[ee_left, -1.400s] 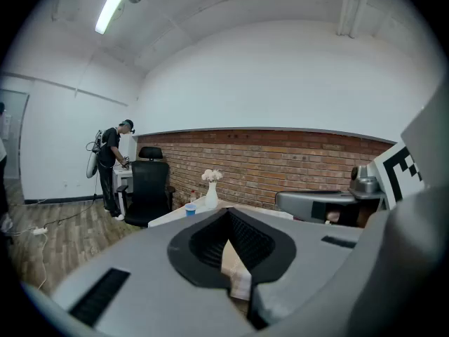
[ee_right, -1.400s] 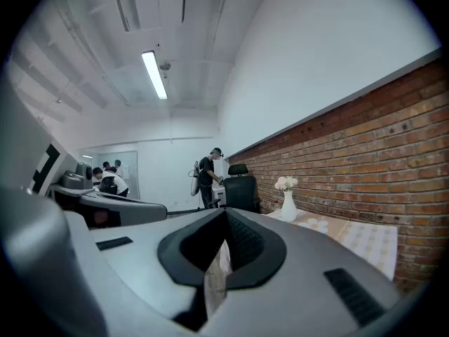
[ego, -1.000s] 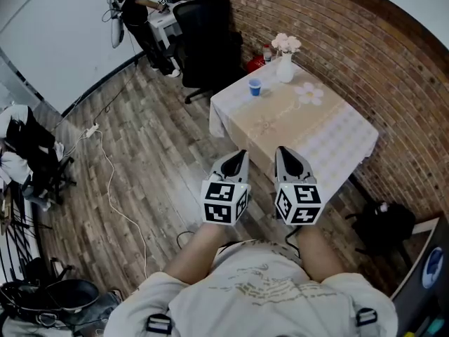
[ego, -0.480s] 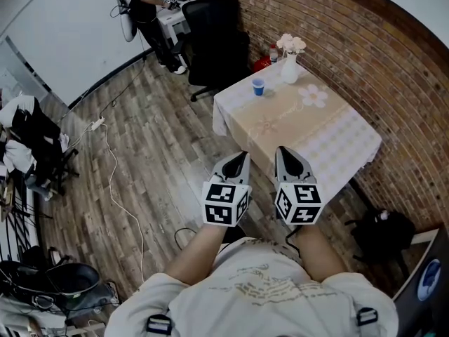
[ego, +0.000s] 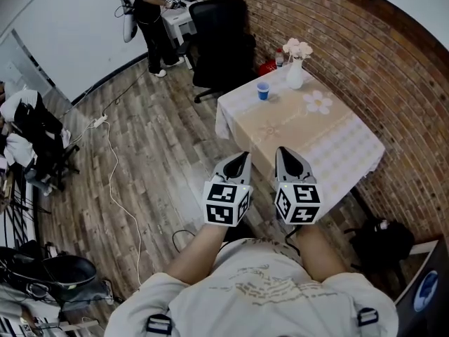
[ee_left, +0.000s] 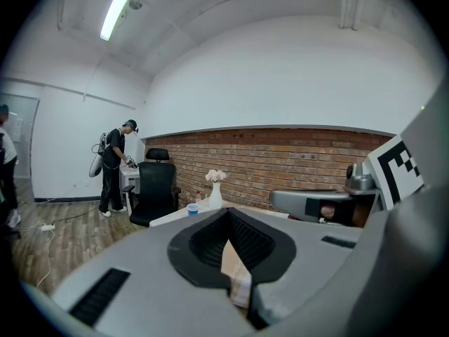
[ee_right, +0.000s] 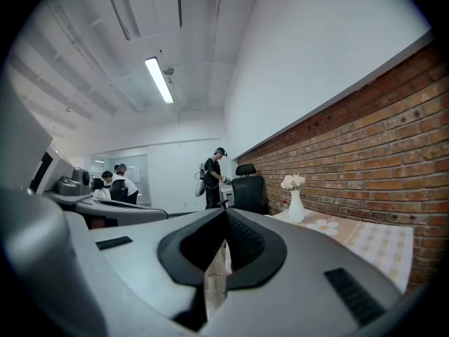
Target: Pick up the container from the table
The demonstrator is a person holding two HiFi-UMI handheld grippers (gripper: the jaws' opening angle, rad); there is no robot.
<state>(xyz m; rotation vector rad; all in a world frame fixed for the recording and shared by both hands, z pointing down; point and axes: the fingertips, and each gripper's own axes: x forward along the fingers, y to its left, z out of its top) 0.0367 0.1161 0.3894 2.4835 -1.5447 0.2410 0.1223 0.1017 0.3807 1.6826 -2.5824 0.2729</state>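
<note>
Here the left tool (ego: 240, 154) and right tool (ego: 283, 151) sit closed, empty.

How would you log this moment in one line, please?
stage: pre-grasp | left hand-held gripper: shut, empty | right hand-held gripper: shut, empty | blue cup: on table, untouched

A red brick wall (ego: 365, 41) and a white wall (ego: 63, 27) enclose a wood-plank floor (ego: 140, 160), a black office chair (ego: 221, 37) standing near the cloth-covered table (ego: 344, 149).
</note>
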